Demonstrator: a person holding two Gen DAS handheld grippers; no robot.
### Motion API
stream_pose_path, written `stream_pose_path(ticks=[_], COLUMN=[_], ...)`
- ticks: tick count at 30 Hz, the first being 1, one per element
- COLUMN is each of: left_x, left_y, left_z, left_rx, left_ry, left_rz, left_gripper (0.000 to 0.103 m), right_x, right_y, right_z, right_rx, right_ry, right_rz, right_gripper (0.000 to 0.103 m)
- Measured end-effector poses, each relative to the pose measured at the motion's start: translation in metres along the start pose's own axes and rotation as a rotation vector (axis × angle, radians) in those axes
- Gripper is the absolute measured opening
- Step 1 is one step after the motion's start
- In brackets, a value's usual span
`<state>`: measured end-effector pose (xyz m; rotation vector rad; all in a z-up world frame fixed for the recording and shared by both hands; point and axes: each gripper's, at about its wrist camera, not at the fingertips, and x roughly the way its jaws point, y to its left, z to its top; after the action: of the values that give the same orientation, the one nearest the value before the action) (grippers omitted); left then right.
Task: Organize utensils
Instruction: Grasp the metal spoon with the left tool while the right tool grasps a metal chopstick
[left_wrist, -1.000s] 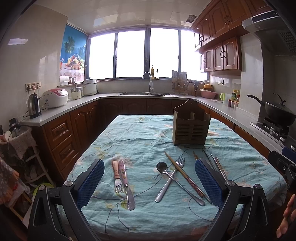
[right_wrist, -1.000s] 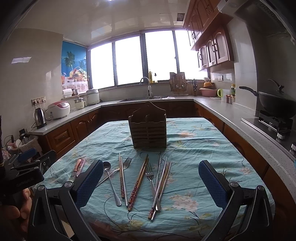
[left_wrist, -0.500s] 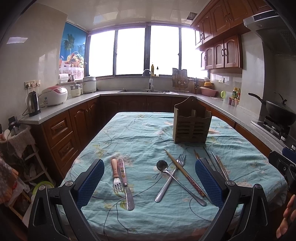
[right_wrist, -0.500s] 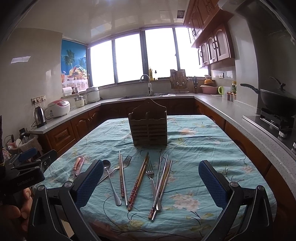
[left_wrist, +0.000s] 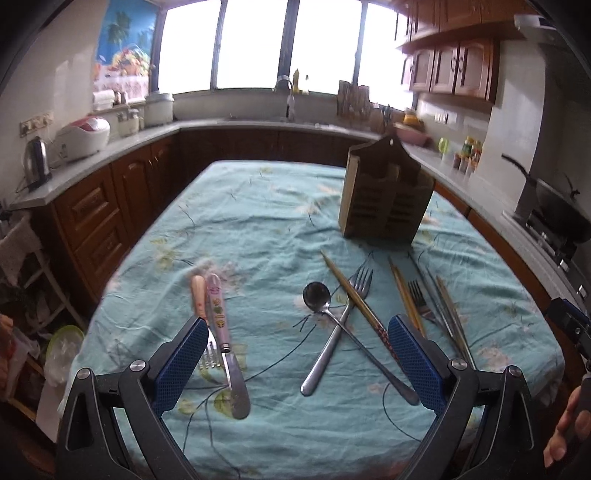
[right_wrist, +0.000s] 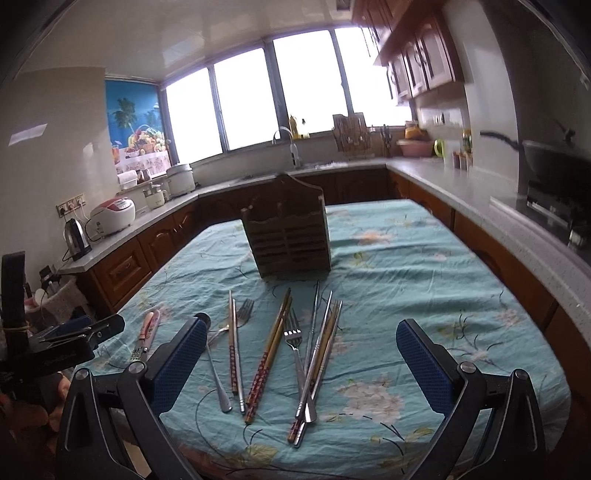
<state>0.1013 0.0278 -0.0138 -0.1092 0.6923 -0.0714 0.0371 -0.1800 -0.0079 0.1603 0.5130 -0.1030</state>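
The wooden holder (left_wrist: 384, 199) stands on the blue cloth (left_wrist: 258, 229). In front of it, far left, lie a pink knife (left_wrist: 221, 332) and small fork (left_wrist: 201, 314). Next come a spoon (left_wrist: 321, 302), fork (left_wrist: 351, 295) and chopsticks (right_wrist: 269, 354). The left gripper (left_wrist: 295, 365) and right gripper (right_wrist: 299, 365) are both wide open, holding nothing.

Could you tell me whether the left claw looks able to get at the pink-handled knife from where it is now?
Probably yes. The left claw is open, and the pink-handled knife lies flat just inside its left finger. Only the small fork lies close alongside and might get pinched with it.
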Motion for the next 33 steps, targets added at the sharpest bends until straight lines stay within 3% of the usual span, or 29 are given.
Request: stream_pose_path(ticks=[6,9,11,14,17,21,24,26,28,33], left_x=[0.042,0.061,0.074,0.095,0.113,0.138,0.157,0.168,0.174,0.18], left_y=[-0.002,-0.002,-0.003,-0.003,-0.002,0.0,0.0,0.001,-0.001,-0.007], left_z=[0.024,0.032,0.035,0.04,0.046,0.052,0.052,0.051,0.051,0.052], left_rx=[0.017,0.019,0.013,0.009,0.004,0.018,0.026,0.025,0.032,0.058], left_ry=[0.098,0.149,0.177,0.212,0.238,0.257,0.279,0.301,0.294,0.29], left_rz=[-0.007,-0.013,-0.021,-0.02,-0.016,-0.001,0.005,-0.006,-0.003,-0.034], left_gripper=[0.092,0.083,0.079,0.077,0.073,0.07,0.063,0.054,0.052,0.029], right_x=[0.039,0.065,0.084,0.116,0.137,0.159,0.173,0.181,0.186,0.196], right_y=[-0.018,-0.027,-0.033,-0.044,-0.049,-0.055,-0.058,-0.058,-0.058,-0.051], right_z=[0.005,0.007,0.006,0.004,0.002,0.003,0.003,0.002,0.002,0.008], right_rx=[0.041,0.06,0.08,0.115,0.131,0.147,0.138,0.136,0.127,0.069], right_ry=[0.096,0.152,0.203,0.29,0.345,0.392,0.418,0.44,0.447,0.462], right_rz=[0.002,0.003,-0.003,-0.002,-0.004,-0.002,-0.007,-0.012,-0.021,-0.054], right_gripper=[0.1,0.084,0.064,0.045,0.034,0.029,0.027,0.021,0.018,0.016])
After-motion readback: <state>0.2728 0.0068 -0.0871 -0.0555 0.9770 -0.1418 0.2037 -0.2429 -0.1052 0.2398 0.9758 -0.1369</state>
